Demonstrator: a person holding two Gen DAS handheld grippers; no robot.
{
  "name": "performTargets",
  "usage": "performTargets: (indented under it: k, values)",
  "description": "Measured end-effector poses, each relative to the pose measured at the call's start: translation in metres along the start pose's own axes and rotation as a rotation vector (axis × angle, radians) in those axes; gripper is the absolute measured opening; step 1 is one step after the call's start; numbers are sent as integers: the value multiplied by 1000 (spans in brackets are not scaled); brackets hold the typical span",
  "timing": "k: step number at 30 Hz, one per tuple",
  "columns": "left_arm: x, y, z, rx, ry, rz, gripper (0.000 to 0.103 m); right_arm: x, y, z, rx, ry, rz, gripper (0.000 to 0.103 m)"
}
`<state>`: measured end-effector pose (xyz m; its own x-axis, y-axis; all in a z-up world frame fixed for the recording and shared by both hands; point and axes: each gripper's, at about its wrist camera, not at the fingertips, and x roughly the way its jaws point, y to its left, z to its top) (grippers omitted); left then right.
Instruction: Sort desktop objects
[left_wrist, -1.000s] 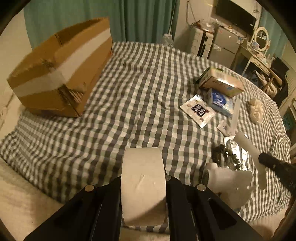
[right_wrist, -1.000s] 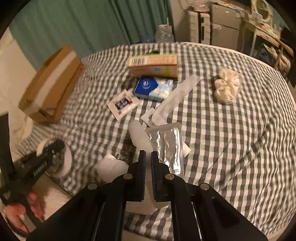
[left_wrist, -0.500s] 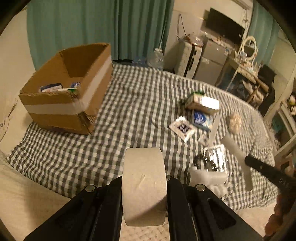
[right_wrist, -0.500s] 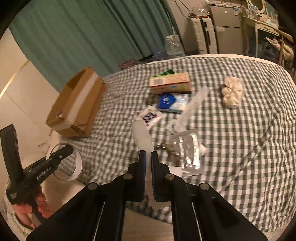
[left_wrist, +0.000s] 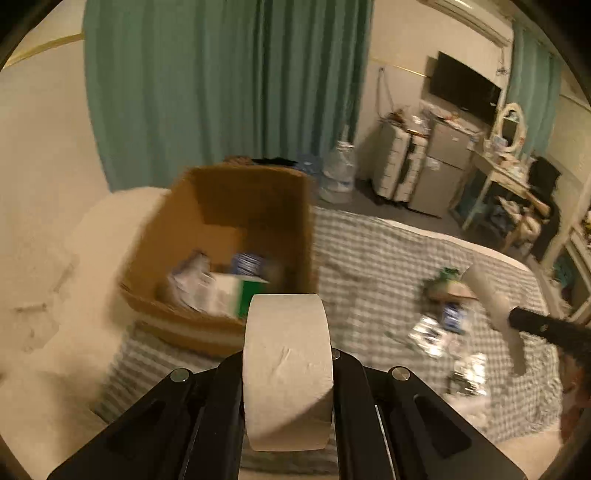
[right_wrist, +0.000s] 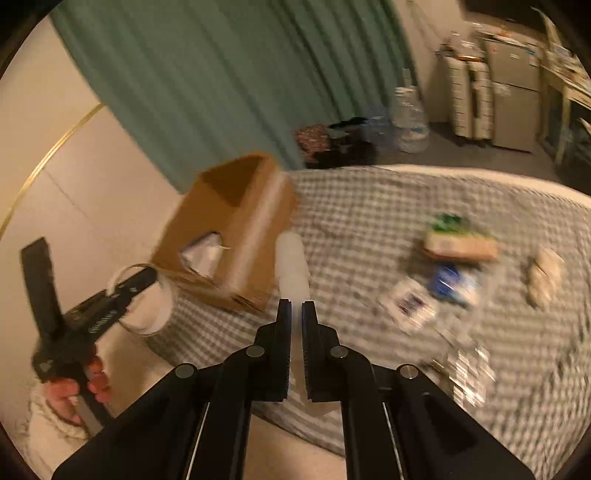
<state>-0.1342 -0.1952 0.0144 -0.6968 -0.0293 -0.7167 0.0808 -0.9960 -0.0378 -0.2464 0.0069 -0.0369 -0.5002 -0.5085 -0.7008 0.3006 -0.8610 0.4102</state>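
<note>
Across both views motion blur smears most detail; the contents of the cardboard box (left_wrist: 229, 236) read only as pale packets, a white-and-green carton and something blue, not identifiable further. Left tongs (left_wrist: 288, 373) pinch a roll of tape (left_wrist: 286, 369) edge-on, held in the air just before the box's near rim; the roll hides the gap between the fingers. Right tongs (right_wrist: 295, 325) are pressed nearly together on a white tube (right_wrist: 291, 266), whose lower end is cut off behind the fingers (right_wrist: 282, 354). Box stands on the checked bedspread (right_wrist: 369, 229) at the bed's left edge. Scattered well to its right: a tan carton (right_wrist: 460, 249), blue packet (right_wrist: 448, 282), white sachet (right_wrist: 408, 304), foil packs (right_wrist: 469, 373), cream scrunchie (right_wrist: 546, 277). Green curtain (left_wrist: 221, 81) behind.
</note>
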Motion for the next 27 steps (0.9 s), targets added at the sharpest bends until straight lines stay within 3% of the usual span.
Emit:
performTargets:
  k: [5, 8, 11, 14, 15, 17, 18, 19, 21, 24, 27]
  values:
    - [41, 50, 38, 33, 5, 108, 5, 70, 66, 51, -40, 20, 94, 5]
    - [66, 64, 51, 51, 7, 114, 5, 116, 92, 72, -29, 44, 110, 5]
    - [90, 77, 58, 9, 19, 48, 5, 146, 100, 85, -3, 42, 120, 6]
    - [109, 78, 56, 29, 38, 66, 8, 158, 92, 92, 37, 13, 103, 17]
    - [116, 76, 53, 56, 45, 86, 11, 159, 88, 94, 50, 11, 134, 22]
    - [121, 76, 45, 79, 58, 102, 29, 153, 77, 94, 91, -3, 137, 74]
    - [121, 75, 42, 79, 66, 91, 49, 143, 72, 92, 100, -35, 106, 81]
    - [120, 75, 39, 73, 70, 77, 69, 130, 65, 90, 93, -77, 91, 83]
    - [109, 72, 35, 35, 38, 53, 87, 108, 52, 85, 67, -128, 77, 83]
    - [80, 55, 37, 4, -9, 68, 92, 64, 27, 70, 54, -187, 13, 83]
    - [43, 26, 43, 35, -67, 11, 94, 4, 1, 44, 24, -258, -54, 84]
